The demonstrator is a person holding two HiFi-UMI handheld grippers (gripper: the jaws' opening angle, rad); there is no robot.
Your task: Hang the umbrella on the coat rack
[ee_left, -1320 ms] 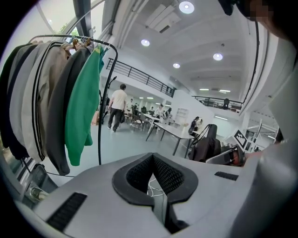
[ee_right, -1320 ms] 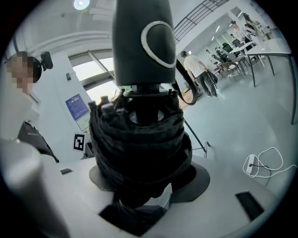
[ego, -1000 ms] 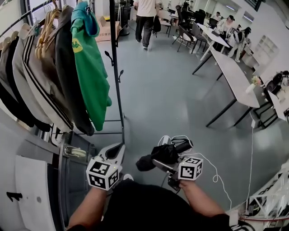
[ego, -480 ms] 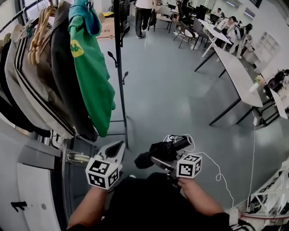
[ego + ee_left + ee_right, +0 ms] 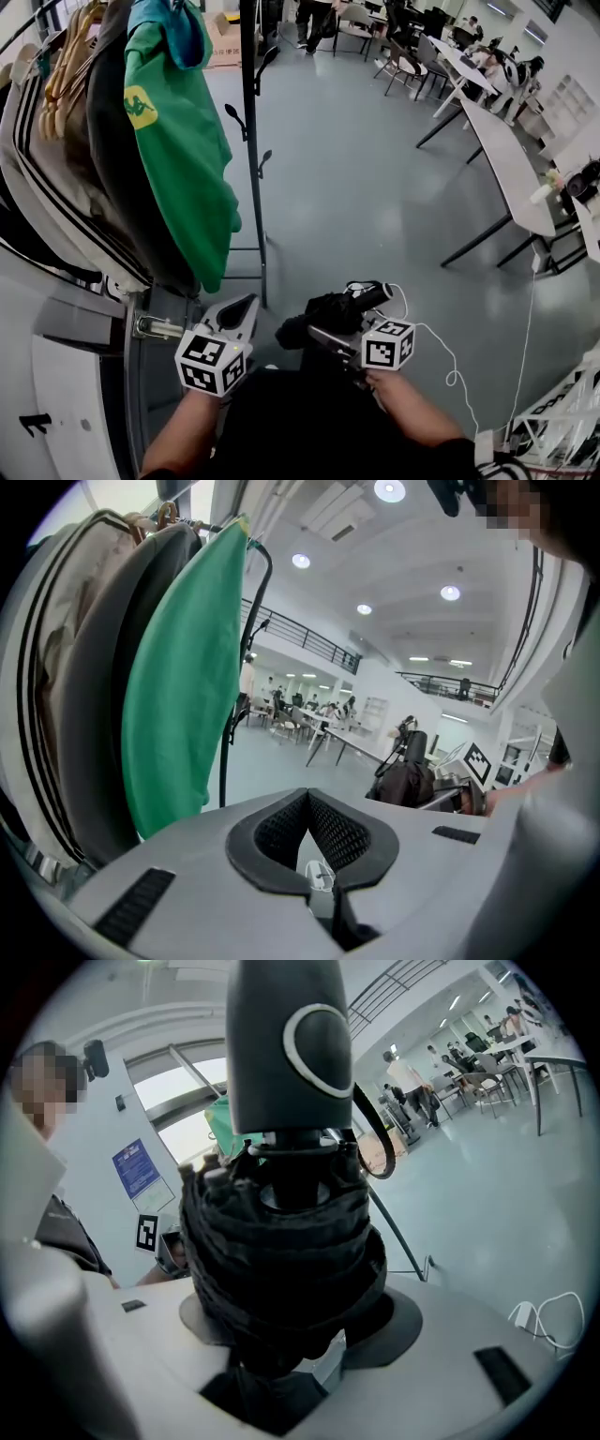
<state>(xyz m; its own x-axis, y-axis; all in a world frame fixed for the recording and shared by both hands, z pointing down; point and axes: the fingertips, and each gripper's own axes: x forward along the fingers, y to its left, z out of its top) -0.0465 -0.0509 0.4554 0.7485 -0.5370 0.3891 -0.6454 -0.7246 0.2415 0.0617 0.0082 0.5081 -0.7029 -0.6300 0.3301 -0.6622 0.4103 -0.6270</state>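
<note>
The umbrella [image 5: 325, 317], black and folded up tight, sits low in the middle of the head view, clamped in the right gripper [image 5: 349, 334] with its handle end pointing toward the right of the frame. In the right gripper view the rolled fabric [image 5: 281, 1251] fills the space between the jaws, which press on it from both sides, and the rounded dark handle [image 5: 286, 1044] rises to the top of the frame with a thin wrist loop [image 5: 377, 1143] hanging off its right side.

The left gripper [image 5: 238, 315] is held just left of the umbrella and apart from it; in its own view the jaws are together with nothing between them [image 5: 316, 850].

The coat rack [image 5: 251, 169] stands above both grippers, its black pole running up the centre left of the frame with small hooks [image 5: 265, 159] sticking out to the right. A green jacket [image 5: 178, 159] and several darker coats [image 5: 94, 159] hang from it at upper left. Long desks [image 5: 506, 159] line the upper right, and a white cable [image 5: 441, 361] trails on the grey floor [image 5: 356, 187] at lower right.
</note>
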